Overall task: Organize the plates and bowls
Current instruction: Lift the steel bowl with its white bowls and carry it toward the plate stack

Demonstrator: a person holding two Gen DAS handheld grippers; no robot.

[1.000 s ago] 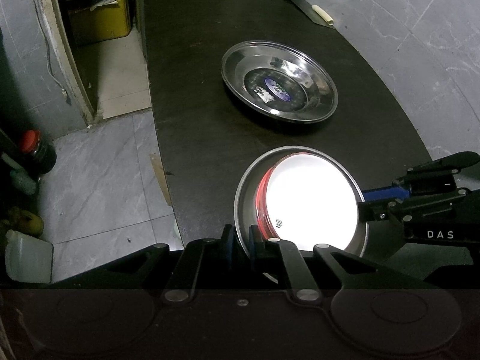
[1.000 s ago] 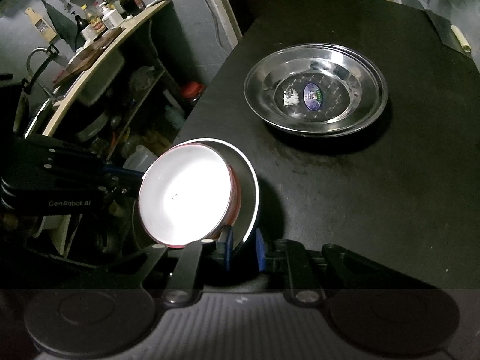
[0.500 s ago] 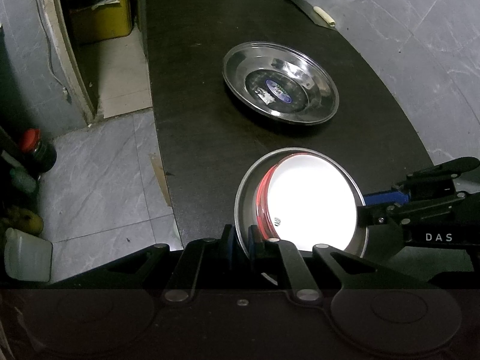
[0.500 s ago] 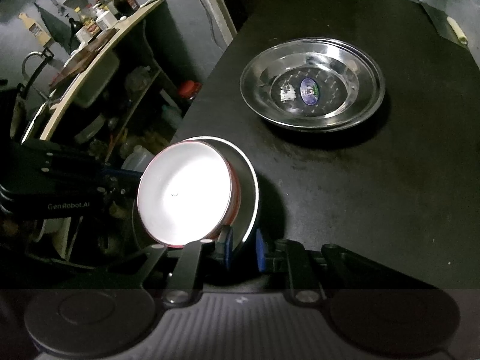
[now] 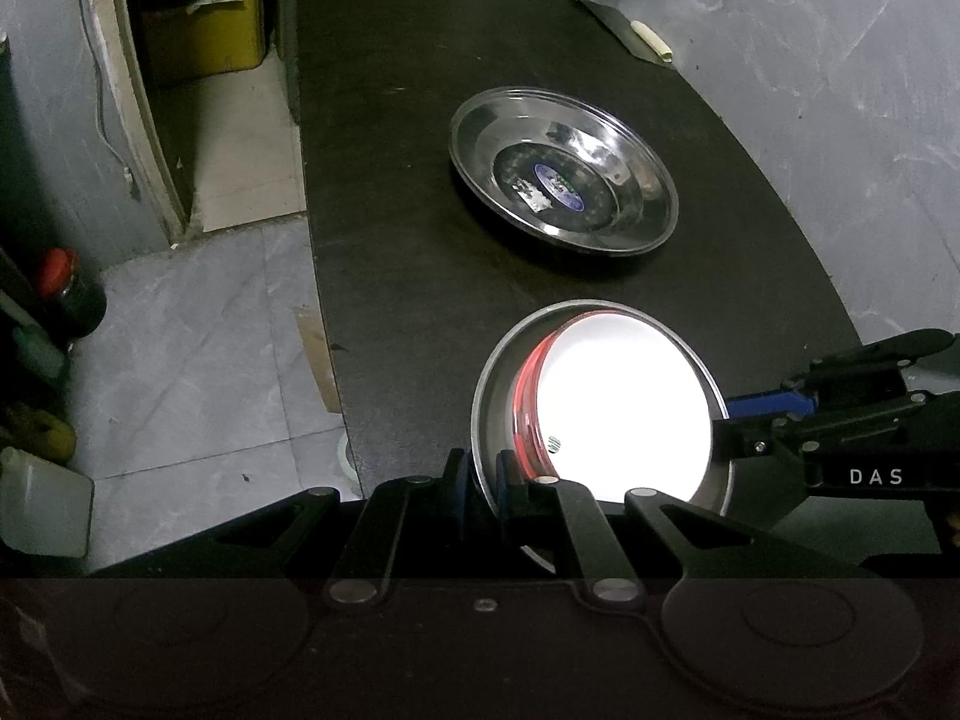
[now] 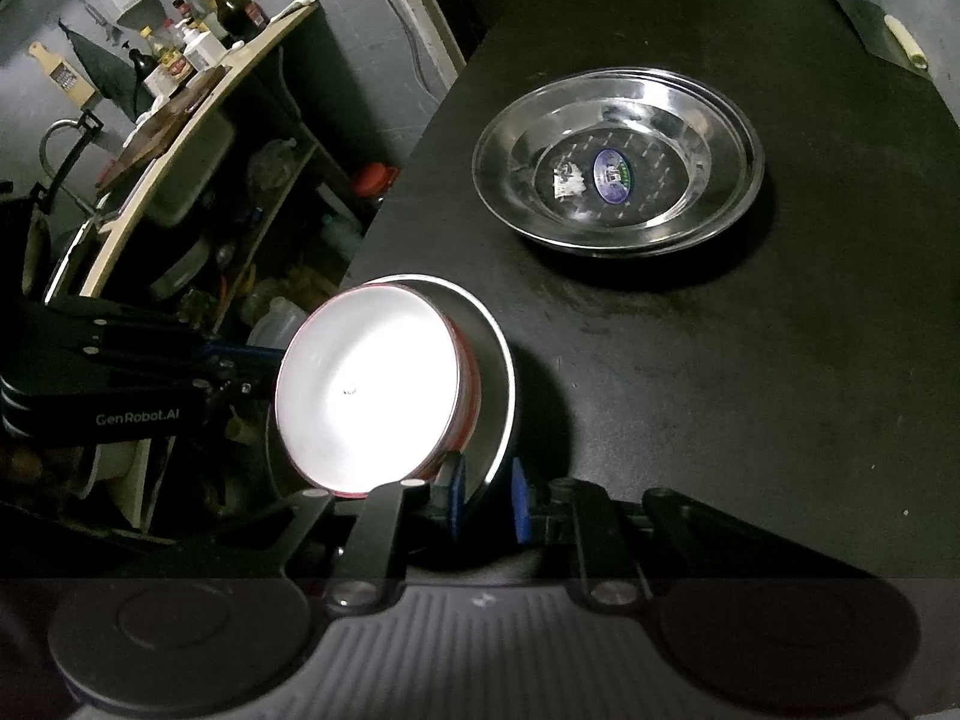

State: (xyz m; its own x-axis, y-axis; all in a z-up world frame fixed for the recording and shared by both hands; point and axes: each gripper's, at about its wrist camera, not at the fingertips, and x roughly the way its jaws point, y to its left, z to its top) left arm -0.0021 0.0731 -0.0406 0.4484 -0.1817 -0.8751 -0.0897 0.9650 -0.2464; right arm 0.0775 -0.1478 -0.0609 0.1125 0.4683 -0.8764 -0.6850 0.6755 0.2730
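Observation:
A steel bowl (image 5: 498, 396) with a red bowl, white inside (image 5: 624, 414), nested in it hangs tilted over the near end of the black table (image 5: 390, 180). My left gripper (image 5: 483, 486) is shut on its near rim. My right gripper (image 5: 762, 405) clamps the opposite rim. In the right wrist view the same steel bowl (image 6: 495, 372) and red bowl (image 6: 366, 384) sit at the table's left edge. There the right gripper (image 6: 486, 495) is shut on the rim, and the left gripper (image 6: 240, 366) comes in from the left. A stack of steel plates (image 5: 564, 180) (image 6: 618, 168) rests mid-table.
A cleaver with a pale handle (image 5: 624, 36) (image 6: 888, 42) lies at the table's far right corner. Left of the table are a crowded shelf with bottles (image 6: 180, 60), a yellow box (image 5: 204, 36), a red-capped jar (image 5: 66, 288) and a white jug (image 5: 42, 504) on the floor.

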